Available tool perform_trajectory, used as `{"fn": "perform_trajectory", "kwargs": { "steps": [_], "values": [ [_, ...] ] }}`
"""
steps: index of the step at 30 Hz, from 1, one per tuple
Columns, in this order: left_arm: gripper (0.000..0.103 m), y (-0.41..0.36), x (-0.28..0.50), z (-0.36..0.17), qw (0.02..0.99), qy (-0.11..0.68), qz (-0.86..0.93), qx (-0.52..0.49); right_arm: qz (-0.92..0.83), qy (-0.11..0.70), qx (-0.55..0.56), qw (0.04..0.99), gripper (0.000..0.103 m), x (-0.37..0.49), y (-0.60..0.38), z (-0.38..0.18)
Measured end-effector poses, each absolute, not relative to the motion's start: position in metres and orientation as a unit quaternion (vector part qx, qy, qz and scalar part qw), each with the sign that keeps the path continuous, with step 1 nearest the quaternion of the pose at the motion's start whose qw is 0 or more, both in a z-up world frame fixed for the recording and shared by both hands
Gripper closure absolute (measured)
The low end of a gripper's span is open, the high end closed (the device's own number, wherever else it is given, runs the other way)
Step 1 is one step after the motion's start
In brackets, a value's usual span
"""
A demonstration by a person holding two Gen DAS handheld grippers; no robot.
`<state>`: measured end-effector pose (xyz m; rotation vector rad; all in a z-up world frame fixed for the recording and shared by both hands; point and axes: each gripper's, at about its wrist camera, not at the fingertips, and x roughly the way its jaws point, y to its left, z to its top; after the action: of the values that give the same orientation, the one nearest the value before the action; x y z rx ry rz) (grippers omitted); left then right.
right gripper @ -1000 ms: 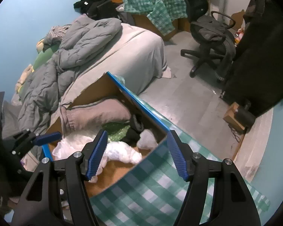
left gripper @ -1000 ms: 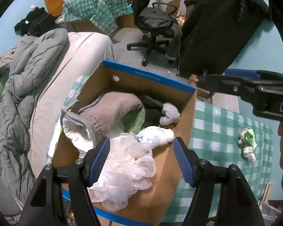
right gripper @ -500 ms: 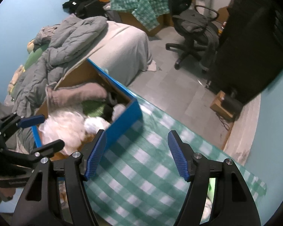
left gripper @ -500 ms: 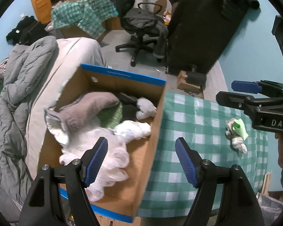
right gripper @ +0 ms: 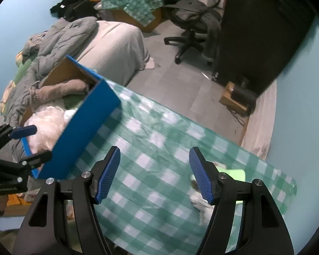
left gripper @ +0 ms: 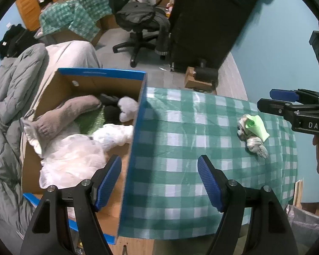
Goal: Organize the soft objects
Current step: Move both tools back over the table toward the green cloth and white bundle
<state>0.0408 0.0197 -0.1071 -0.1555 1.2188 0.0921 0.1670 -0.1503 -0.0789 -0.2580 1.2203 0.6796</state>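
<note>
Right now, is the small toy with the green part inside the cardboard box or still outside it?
Outside. The toy lies on the green checkered tablecloth, well apart from the cardboard box, which already holds other soft things.

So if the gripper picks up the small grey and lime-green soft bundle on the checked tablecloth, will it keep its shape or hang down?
The small grey and lime-green soft bundle looks like crumpled cloth, so it will probably sag. Its loose grey end trails on the green checked tablecloth and may dangle. It seems light and unlikely to roll.
</note>
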Motion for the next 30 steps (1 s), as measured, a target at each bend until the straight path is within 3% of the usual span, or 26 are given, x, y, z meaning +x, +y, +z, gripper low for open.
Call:
{"fn": "perform_trajectory", "kwargs": {
  "steps": [14, 30],
  "values": [
    [0.028, -0.031, 0.062, -0.134, 0.800, 0.596, 0.009, -0.058, 0.264, 0.590, -0.105, 0.756, 0.035, 0.180, -0.231, -0.112],
    [0.028, -0.064, 0.089, -0.189, 0.768, 0.637, -0.005, -0.069, 0.275, 0.612, -0.127, 0.730, 0.035, 0.175, -0.249, -0.172]
  ]
}}
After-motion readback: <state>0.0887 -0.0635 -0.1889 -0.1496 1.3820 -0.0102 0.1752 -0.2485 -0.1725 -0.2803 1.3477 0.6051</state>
